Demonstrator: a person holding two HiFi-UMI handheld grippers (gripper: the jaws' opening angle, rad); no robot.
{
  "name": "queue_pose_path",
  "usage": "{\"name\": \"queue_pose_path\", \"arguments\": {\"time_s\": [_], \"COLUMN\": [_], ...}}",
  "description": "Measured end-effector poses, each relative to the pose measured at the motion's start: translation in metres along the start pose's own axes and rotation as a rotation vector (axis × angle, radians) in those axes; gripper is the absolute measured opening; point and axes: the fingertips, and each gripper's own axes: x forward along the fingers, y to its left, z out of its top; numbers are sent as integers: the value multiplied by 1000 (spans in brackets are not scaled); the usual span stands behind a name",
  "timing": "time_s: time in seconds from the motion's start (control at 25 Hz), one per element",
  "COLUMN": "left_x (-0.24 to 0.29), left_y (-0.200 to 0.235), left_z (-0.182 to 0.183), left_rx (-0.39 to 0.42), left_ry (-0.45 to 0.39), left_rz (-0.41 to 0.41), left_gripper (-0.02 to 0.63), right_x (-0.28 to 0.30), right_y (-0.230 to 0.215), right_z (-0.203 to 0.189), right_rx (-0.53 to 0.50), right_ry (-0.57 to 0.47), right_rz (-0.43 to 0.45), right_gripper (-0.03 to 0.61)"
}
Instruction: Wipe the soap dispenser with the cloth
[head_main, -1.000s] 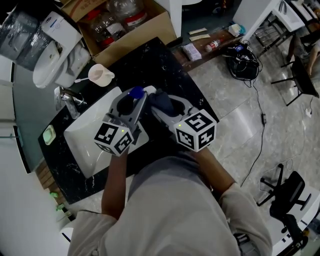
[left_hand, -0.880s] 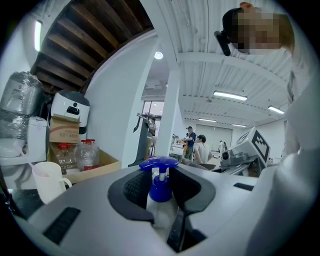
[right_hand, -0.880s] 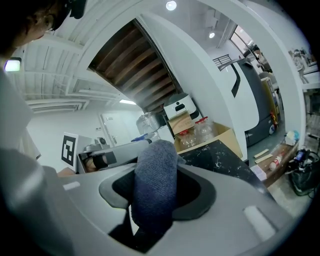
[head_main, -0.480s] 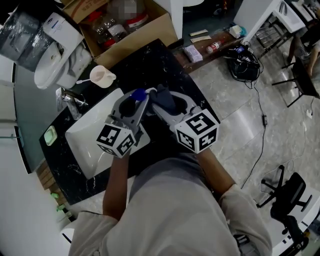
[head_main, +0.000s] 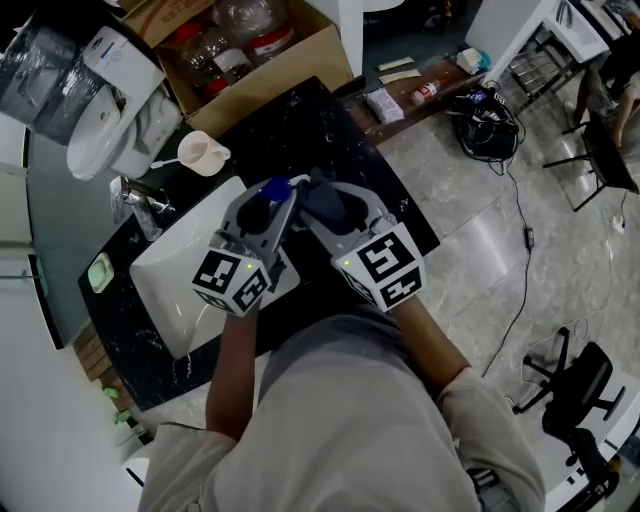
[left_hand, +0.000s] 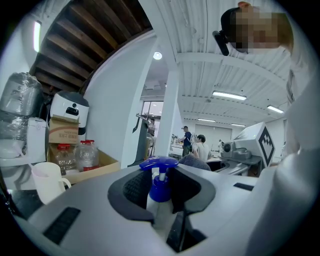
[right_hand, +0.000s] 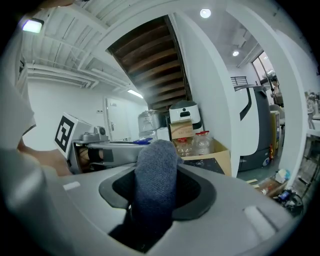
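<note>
A soap dispenser (left_hand: 159, 187) with a blue pump head (head_main: 272, 187) stands upright between the jaws of my left gripper (head_main: 262, 207), which is shut on its neck, above the white sink (head_main: 170, 290). Right beside it, my right gripper (head_main: 325, 205) is shut on a bunched dark grey-blue cloth (right_hand: 156, 182). The cloth (head_main: 322, 199) sits just to the right of the pump head, close to it; touch cannot be told. In the right gripper view the left gripper (right_hand: 107, 152) lies at the left with the blue pump (right_hand: 141, 142) just showing. The bottle's body is hidden by the jaws.
A tap (head_main: 140, 198) rises at the sink's back edge on the black counter (head_main: 330, 130), with a white cup (head_main: 203, 150) behind it. A cardboard box (head_main: 255, 55) of jars stands at the back. A green soap dish (head_main: 98, 271) lies at the left. Cables and chairs lie on the floor at the right.
My right gripper has rolled about its own axis, so its marker cube shows a different tilt. The left gripper and the dispenser have stayed in place.
</note>
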Motion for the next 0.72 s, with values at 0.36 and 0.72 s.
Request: {"name": "queue_pose_path", "arguments": {"time_s": [0.36, 0.72], "left_x": [-1, -1], "left_y": [1, 4], "left_z": [1, 2], "left_rx": [-7, -16], "left_ry": [-7, -11], "left_rz": [-2, 1], "left_gripper": [107, 107], "right_x": [0, 1], "right_y": [11, 14], "right_z": [-4, -14], "right_rx": [-131, -137], "right_ry": [4, -1], "right_rz": [-28, -31], "right_gripper": [167, 167]}}
